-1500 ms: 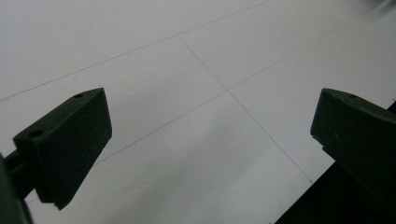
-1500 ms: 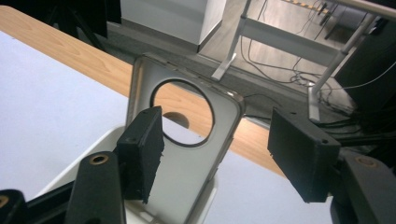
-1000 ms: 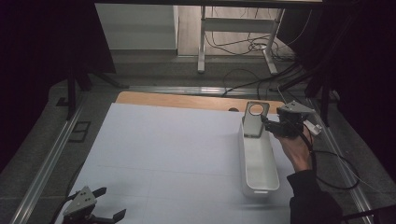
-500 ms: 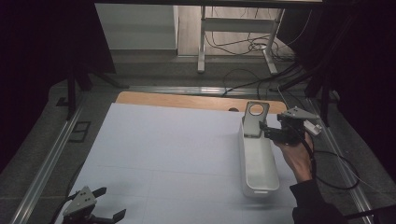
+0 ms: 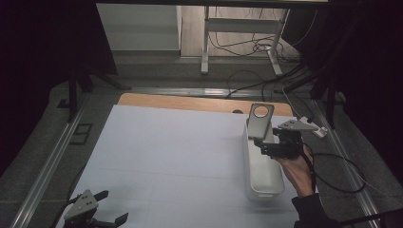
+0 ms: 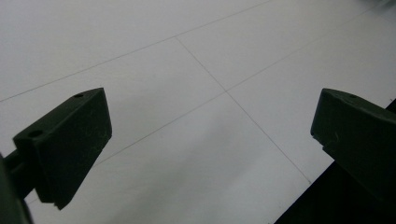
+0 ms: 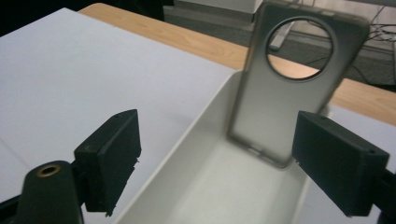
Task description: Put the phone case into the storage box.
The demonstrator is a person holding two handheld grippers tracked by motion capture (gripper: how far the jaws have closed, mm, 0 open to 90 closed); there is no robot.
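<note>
Grey translucent phone case with round camera hole [image 7: 285, 88] propped upright against far end wall inside long white plastic tray [image 5: 261, 168]. Right gripper [image 7: 224, 154] over tray, jaws wide, empty. Left gripper [image 5: 102, 209] wide apart above white table sheet [image 6: 196, 70].

Both grippers: black blocky bodies w/ grey three-cornered plate on top. Left gripper [image 5: 110, 207] has wedge-shaped matte-black pads [image 6: 70, 140] w/ small screw holes near top edges. Right gripper [image 5: 259, 144]: brass-ringed hole on its body, thin black cable [image 5: 332, 178] looping from it. Right hand [image 5: 298, 172]: dark sleeve [image 5: 311, 211] at wrist.
</note>
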